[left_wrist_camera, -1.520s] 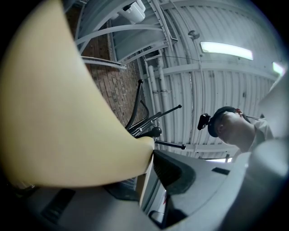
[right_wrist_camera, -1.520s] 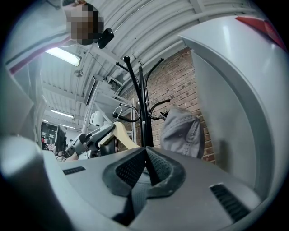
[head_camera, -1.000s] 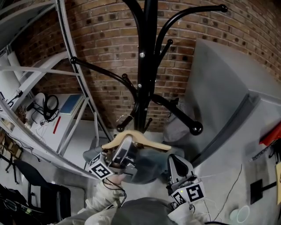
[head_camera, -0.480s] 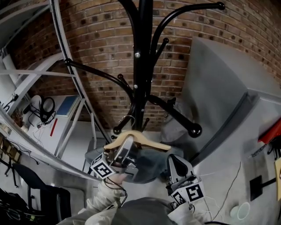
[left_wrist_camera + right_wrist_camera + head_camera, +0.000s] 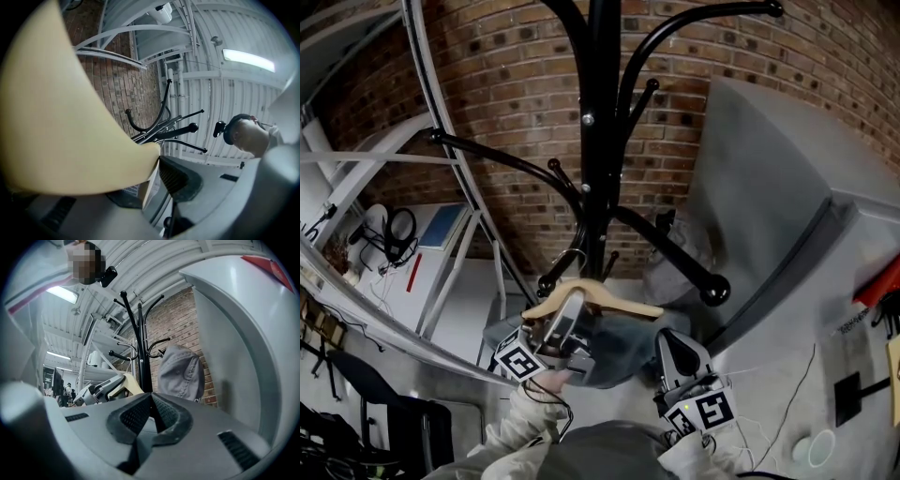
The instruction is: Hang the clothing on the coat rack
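**Wooden hanger held up at the foot of the black coat rack**

White shelving rails (image 5: 431, 84) cross the left edge of the head view, in front of a red brick wall (image 5: 506, 84). Low and left of centre, the left gripper (image 5: 572, 309) is clamped on the middle of a pale wooden hanger (image 5: 614, 300). In the left gripper view the hanger's wood (image 5: 61, 117) fills the left half of the picture and presses against the dark jaw pad of that gripper (image 5: 157, 161). The hanger's metal hook (image 5: 569, 255) rises just beside the pole of the coat rack (image 5: 598, 141), close to a low ball-tipped arm (whether it touches the arm cannot be told). A blue-grey garment (image 5: 614, 352) hangs from the hanger, bunched below the wood.

The rack's curved arms spread left and right above the hanger; it also shows in the left gripper view (image 5: 164, 131) and the right gripper view (image 5: 140, 348).

Right of the garment is the right gripper (image 5: 668, 337), pointing up with its tip at the cloth's right edge. Its own view shows the jaws (image 5: 151, 399) drawn together, pads meeting at the tips; whether cloth is pinched between them cannot be told. Past them hangs a grey cap (image 5: 180, 371) on the rack, just right of the pole. A large grey panel (image 5: 769, 187) fills the right side.
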`<state>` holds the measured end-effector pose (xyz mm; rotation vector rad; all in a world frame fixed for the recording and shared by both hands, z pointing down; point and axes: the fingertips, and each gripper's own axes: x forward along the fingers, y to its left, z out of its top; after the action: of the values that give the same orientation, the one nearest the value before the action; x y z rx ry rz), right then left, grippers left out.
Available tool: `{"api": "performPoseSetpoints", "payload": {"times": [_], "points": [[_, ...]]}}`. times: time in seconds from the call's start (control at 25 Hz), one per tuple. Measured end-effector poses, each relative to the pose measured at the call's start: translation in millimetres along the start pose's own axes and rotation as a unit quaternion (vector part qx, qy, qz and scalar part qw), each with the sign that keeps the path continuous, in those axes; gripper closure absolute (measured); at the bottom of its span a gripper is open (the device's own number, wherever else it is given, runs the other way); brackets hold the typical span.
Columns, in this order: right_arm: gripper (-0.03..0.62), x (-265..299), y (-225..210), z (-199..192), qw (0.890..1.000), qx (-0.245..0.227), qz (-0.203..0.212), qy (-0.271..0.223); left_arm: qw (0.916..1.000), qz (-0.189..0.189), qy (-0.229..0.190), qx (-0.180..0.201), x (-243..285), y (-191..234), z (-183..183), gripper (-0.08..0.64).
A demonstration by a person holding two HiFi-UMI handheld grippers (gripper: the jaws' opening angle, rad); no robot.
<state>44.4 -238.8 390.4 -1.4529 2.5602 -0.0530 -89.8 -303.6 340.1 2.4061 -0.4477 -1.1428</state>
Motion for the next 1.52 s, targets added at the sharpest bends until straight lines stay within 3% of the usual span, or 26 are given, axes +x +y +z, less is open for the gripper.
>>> {"api": "performPoseSetpoints", "payload": {"times": [0.8, 0.92, 1.12, 1.4, 1.52], "points": [[0.569, 4, -5, -7, 1.0, 0.013, -0.002, 0.007, 0.9989, -0.018, -0.019, -0.039, -3, 8, -1, 0.445], [0.569, 3, -6, -8, 1.0, 0.017, -0.003, 0.009, 0.9973, -0.021, -0.032, -0.063, -6, 10, -3, 0.445], [0.569, 2, -5, -10, 1.0, 0.019, -0.001, 0.012, 0.994, 0.008, -0.041, -0.101, -17, 20, -12, 0.445], [0.569, -3, -1, -16, 0.999, 0.027, 0.004, 0.019, 0.9938, 0.025, -0.037, -0.102, -31, 20, -19, 0.446], [0.569, -4, 4, -16, 0.999, 0.029, 0.01, 0.02, 0.9973, 0.017, -0.028, -0.066, -36, 9, -18, 0.446]]}}
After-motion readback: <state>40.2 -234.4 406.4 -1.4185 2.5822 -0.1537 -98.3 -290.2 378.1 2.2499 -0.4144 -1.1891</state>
